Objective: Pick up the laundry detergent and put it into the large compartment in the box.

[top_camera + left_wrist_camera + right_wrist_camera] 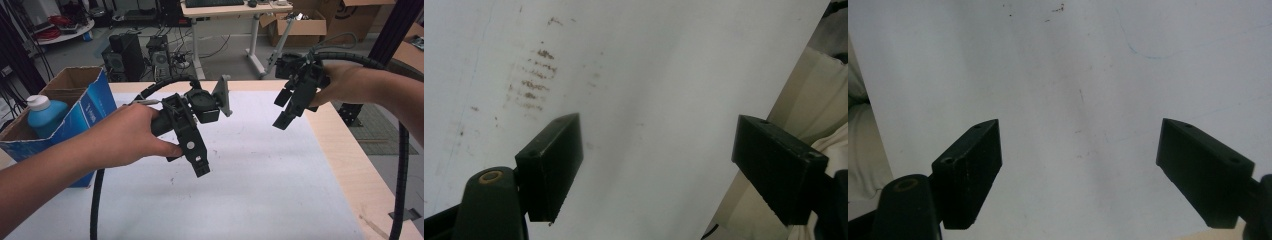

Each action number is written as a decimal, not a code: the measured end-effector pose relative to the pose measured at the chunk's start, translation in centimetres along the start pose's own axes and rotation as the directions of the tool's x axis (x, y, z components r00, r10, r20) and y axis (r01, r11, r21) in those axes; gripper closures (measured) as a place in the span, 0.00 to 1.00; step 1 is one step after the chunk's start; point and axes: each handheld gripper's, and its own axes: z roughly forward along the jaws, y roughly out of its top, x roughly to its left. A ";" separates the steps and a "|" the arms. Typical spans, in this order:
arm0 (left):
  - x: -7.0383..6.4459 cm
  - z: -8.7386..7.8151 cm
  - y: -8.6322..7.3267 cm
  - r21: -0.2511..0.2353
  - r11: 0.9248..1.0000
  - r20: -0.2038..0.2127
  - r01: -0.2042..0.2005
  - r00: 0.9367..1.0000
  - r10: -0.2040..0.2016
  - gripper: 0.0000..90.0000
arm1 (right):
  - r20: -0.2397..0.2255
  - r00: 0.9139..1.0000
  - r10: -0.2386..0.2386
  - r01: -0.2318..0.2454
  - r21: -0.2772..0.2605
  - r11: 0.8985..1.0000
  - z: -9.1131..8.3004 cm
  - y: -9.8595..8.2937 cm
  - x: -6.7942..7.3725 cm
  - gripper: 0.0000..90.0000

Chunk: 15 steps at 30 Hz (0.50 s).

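Hovering over the white mat (260, 175), the left gripper (197, 162) and right gripper (285, 110) hold jaws apart, empty, seemingly ready to reach.

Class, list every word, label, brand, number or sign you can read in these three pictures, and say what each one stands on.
No text can be read.
Blue cardboard box: faint pale marks on its side in the high view, too small and blurred to read.
Blue bottle in that box: no label showing.
White sheet: brown smudges and scuffs, no writing.
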 end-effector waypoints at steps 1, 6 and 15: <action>0.0 0.0 0.0 0.000 1.000 0.000 0.000 1.000 0.000 0.23 | 0.000 1.000 0.000 0.000 0.000 1.000 0.0 0.0 0.0 0.20; 0.0 0.1 0.1 0.005 1.000 0.000 -0.008 1.000 0.008 0.24 | -0.002 1.000 -0.005 0.005 0.001 1.000 -0.1 0.0 0.1 0.20; 0.1 -0.1 -0.2 0.002 1.000 0.002 -0.008 1.000 0.008 0.23 | -0.004 1.000 -0.005 0.005 0.003 1.000 0.0 0.2 0.3 0.20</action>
